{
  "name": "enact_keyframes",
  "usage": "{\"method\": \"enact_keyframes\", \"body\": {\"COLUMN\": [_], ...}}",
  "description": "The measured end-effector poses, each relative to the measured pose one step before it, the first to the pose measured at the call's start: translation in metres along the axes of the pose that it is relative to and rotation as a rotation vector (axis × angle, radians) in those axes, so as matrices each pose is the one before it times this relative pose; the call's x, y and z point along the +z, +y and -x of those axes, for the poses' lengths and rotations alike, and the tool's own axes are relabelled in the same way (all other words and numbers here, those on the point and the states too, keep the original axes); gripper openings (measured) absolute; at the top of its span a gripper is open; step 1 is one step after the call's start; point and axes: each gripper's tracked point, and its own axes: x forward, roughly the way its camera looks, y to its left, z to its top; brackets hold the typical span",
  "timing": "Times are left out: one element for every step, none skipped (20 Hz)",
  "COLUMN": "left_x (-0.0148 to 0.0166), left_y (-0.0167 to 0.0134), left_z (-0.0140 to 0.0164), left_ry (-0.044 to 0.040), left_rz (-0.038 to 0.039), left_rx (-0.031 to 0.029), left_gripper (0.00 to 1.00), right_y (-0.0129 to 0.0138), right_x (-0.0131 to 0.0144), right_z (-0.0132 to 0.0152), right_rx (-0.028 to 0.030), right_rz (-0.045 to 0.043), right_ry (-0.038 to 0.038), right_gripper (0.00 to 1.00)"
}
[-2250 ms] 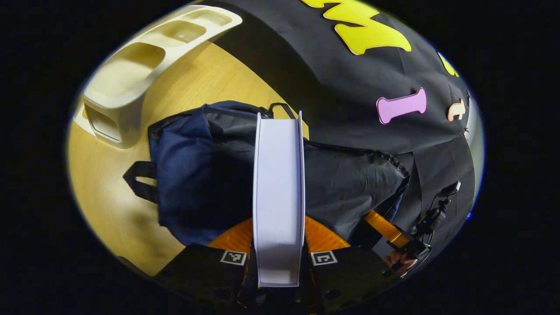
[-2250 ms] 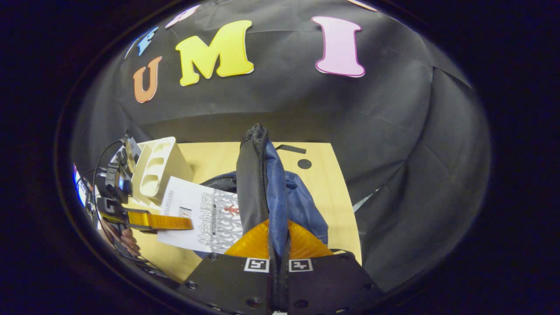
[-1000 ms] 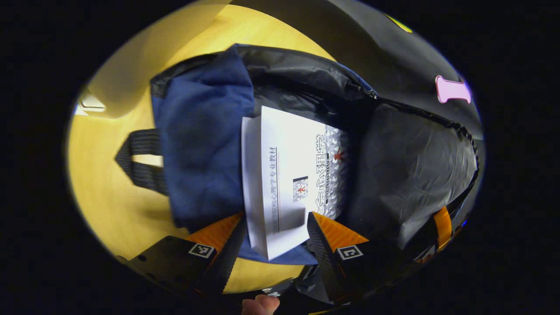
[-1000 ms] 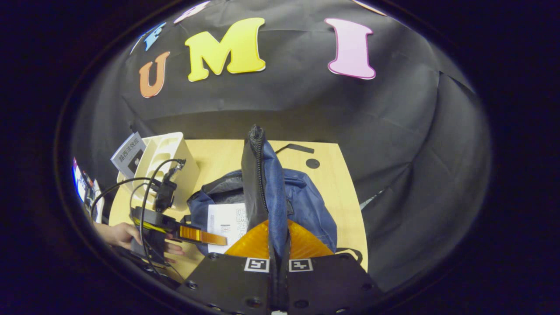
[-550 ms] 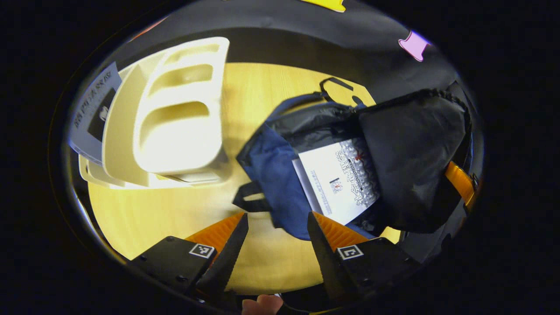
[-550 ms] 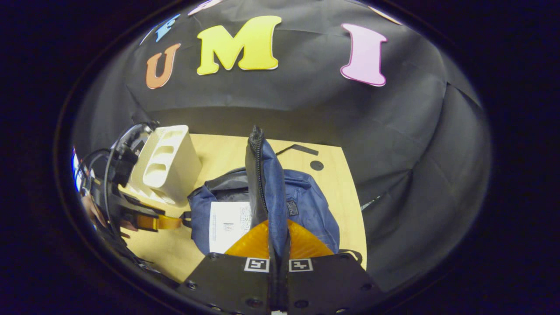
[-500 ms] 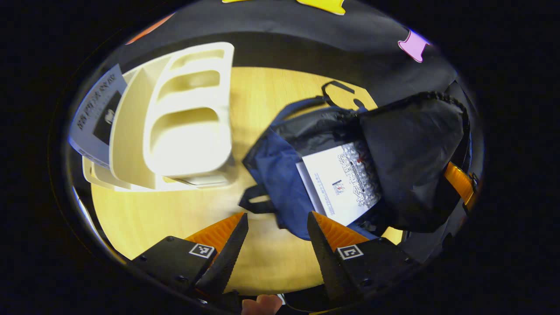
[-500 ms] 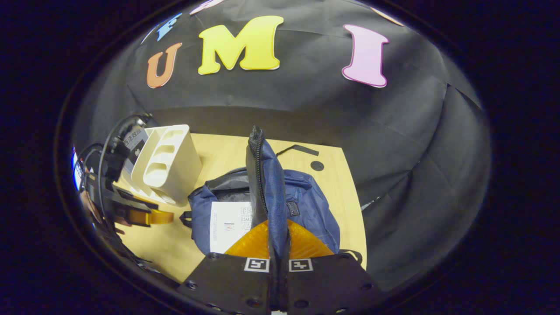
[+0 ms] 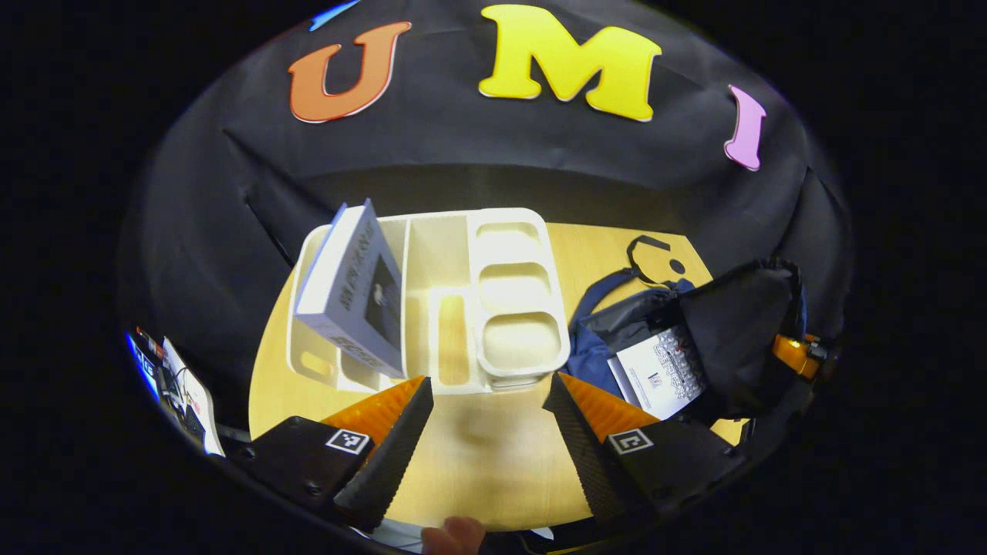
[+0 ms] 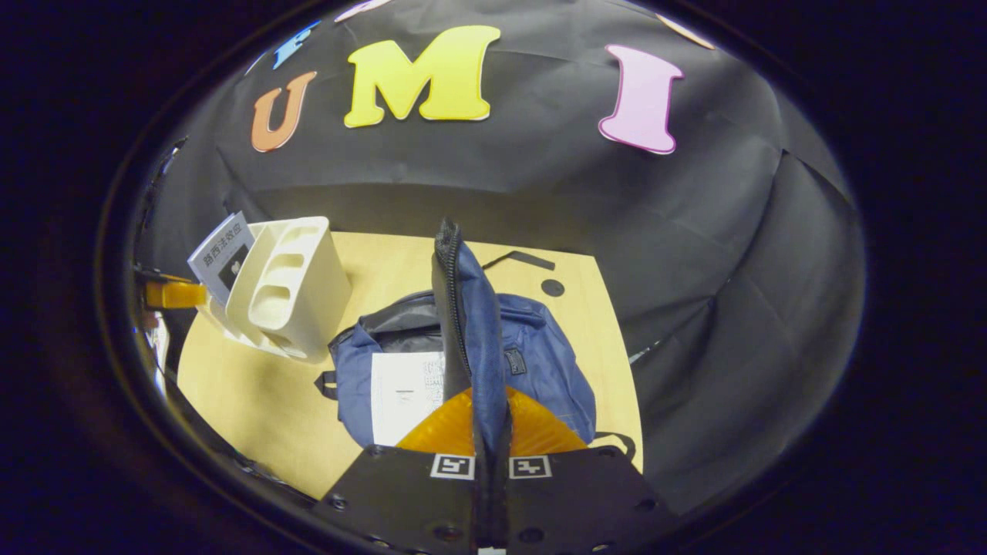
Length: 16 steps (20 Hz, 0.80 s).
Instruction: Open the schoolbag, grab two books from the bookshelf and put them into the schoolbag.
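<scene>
The blue schoolbag (image 10: 540,362) lies open on the wooden table, and a white book (image 10: 401,393) rests inside it. My right gripper (image 10: 487,412) is shut on the bag's flap (image 10: 463,308) and holds it upright. My left gripper (image 9: 486,385) is open and holds nothing. It hangs just in front of the cream bookshelf (image 9: 478,301). A grey book (image 9: 351,293) leans in the shelf's left slot. In the left gripper view the bag (image 9: 590,347) is to the right, with the white book (image 9: 655,370) under the raised flap (image 9: 732,331).
Bare tabletop (image 10: 254,393) lies between the bookshelf (image 10: 285,285) and the table's near edge. A black strap (image 10: 520,258) and a small black disc (image 10: 551,287) lie behind the bag. An orange finger of the left gripper (image 10: 173,294) shows left of the shelf.
My left gripper let go of the white book inside the bag, drew back and swung left to face the bookshelf. The right gripper kept holding the flap up.
</scene>
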Motion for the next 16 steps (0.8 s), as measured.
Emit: {"method": "enact_keyframes", "body": {"left_x": [0.01059, 0.00987, 0.01096, 0.01170, 0.01218, 0.01231, 0.01031, 0.00607, 0.00266, 0.00234, 0.00390, 0.00665, 0.00429, 0.00287, -0.00204, -0.00293], "left_y": [0.01072, 0.01034, 0.01126, 0.01086, 0.01300, 0.01423, 0.01211, 0.00795, 0.00364, 0.00077, 0.00363, 0.00912, 0.00764, 0.00417, 0.00149, -0.00012], "left_z": [0.00832, 0.00813, 0.00585, 0.00422, 0.00389, 0.00068, -0.00203, -0.00139, -0.00185, -0.00274, -0.00374, -0.00959, -0.00701, -0.00913, -0.00659, -0.00682], "left_ry": [-0.00708, -0.00391, -0.00135, -0.00090, 0.00282, -0.00097, 0.00773, 0.02056, 0.03823, 0.04298, 0.03115, 0.02640, 0.02276, 0.02774, 0.03913, 0.04202], "left_rz": [0.01139, 0.01297, 0.01234, 0.00968, 0.00701, -0.00278, -0.00917, -0.00349, 0.01304, 0.01599, 0.01523, -0.00036, -0.00761, -0.01137, -0.00402, 0.00341], "left_rx": [-0.00522, -0.00561, -0.00135, -0.00112, 0.00784, 0.01508, 0.01117, -0.00475, -0.01617, -0.02567, -0.01188, 0.00074, 0.01368, 0.00144, -0.00237, -0.00793], "left_gripper": [0.96, 0.96, 0.96, 0.96, 0.96, 0.96, 0.96, 0.96, 1.00, 0.97, 0.97, 0.98, 0.98, 0.98, 0.97, 0.97], "right_y": [0.00077, -0.00003, -0.00032, -0.00072, -0.00092, 0.00019, -0.00023, -0.00068, -0.00095, -0.00167, -0.00119, -0.00078, -0.00057, -0.00032, -0.00119, -0.00060], "right_x": [0.00066, 0.00112, 0.00059, 0.00110, 0.00085, 0.00040, -0.00021, -0.00009, -0.00009, 0.00048, -0.00078, -0.00071, -0.00114, -0.00036, -0.00040, 0.00054], "right_z": [-0.00090, -0.00055, -0.00005, -0.00052, -0.00017, -0.00036, -0.00002, 0.00027, 0.00031, 0.00050, 0.00012, 0.00062, 0.00027, -0.00020, 0.00023, -0.00032], "right_rx": [-0.00146, -0.00078, -0.00164, -0.00440, -0.00396, -0.00033, 0.00054, 0.00052, -0.00002, -0.00237, 0.00007, 0.00094, 0.00250, -0.00111, -0.00191, -0.00156], "right_rz": [0.00303, 0.00194, 0.00436, 0.00938, 0.01031, 0.00481, -0.00126, -0.00696, -0.00914, -0.00905, -0.01317, -0.01172, -0.00963, -0.00375, -0.00230, -0.00344], "right_ry": [0.00351, 0.00391, 0.00276, 0.00026, -0.00215, -0.00016, 0.00131, 0.00216, -0.00019, 0.00019, -0.00010, 0.00287, 0.00282, 0.00230, 0.00180, 0.00076], "right_gripper": [0.01, 0.01, 0.01, 0.01, 0.01, 0.01, 0.01, 0.01, 0.01, 0.01, 0.01, 0.01, 0.01, 0.02, 0.02, 0.02]}}
